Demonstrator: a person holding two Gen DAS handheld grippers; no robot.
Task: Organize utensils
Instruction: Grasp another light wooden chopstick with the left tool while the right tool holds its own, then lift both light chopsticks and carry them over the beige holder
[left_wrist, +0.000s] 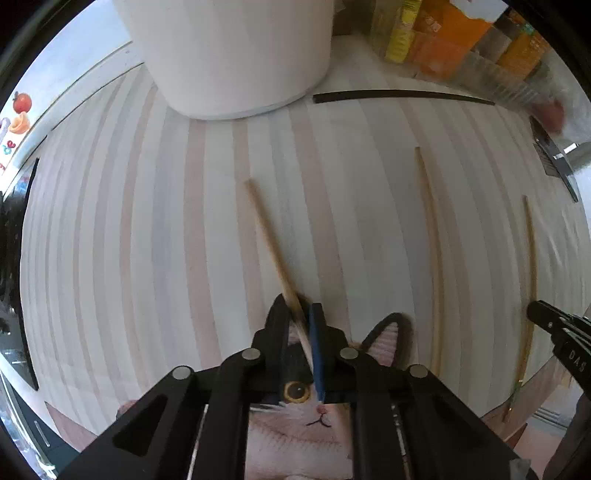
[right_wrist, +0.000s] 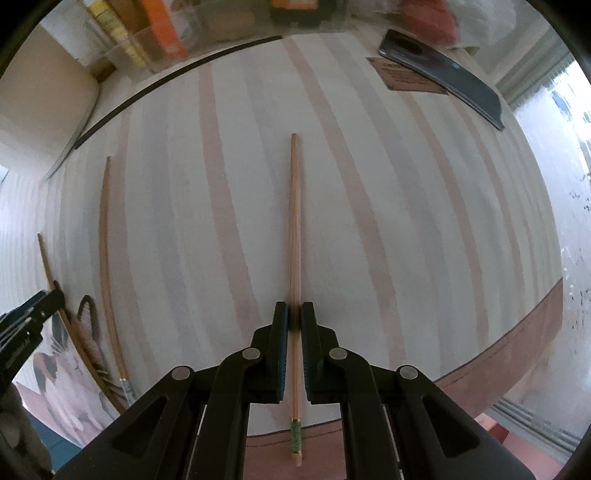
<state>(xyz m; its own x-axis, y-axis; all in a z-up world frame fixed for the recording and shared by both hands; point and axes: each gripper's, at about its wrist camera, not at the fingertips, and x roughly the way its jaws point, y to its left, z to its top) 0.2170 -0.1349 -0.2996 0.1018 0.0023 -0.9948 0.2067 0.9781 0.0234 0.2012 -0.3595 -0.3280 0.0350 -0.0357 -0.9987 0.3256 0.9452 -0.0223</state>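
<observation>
Black linkage arms fill the bottom of both views. Between them the left gripper (left_wrist: 301, 314) is clenched on a thin wooden chopstick (left_wrist: 271, 247) that slants away toward 11 o'clock, over a cat-face printed mat (left_wrist: 295, 435). The right gripper (right_wrist: 294, 314) grasps a wooden chopstick with a green-wrapped end (right_wrist: 294, 236), which points to 12 o'clock across the pale striped tabletop (right_wrist: 388, 221).

Risks, as I judge them: each grip sits near one end, so the long free part could swing or slip out when lifted, and the two grippers working close together could knock each other.

A third bare wooden chopstick (left_wrist: 430, 240) lies loose between the held ones, toward 3 o'clock from the left gripper.

Only the left view shows the white round container (left_wrist: 236, 55) at 12 o'clock; only the right view shows a dark phone (right_wrist: 443, 70) at 1 o'clock.
</observation>
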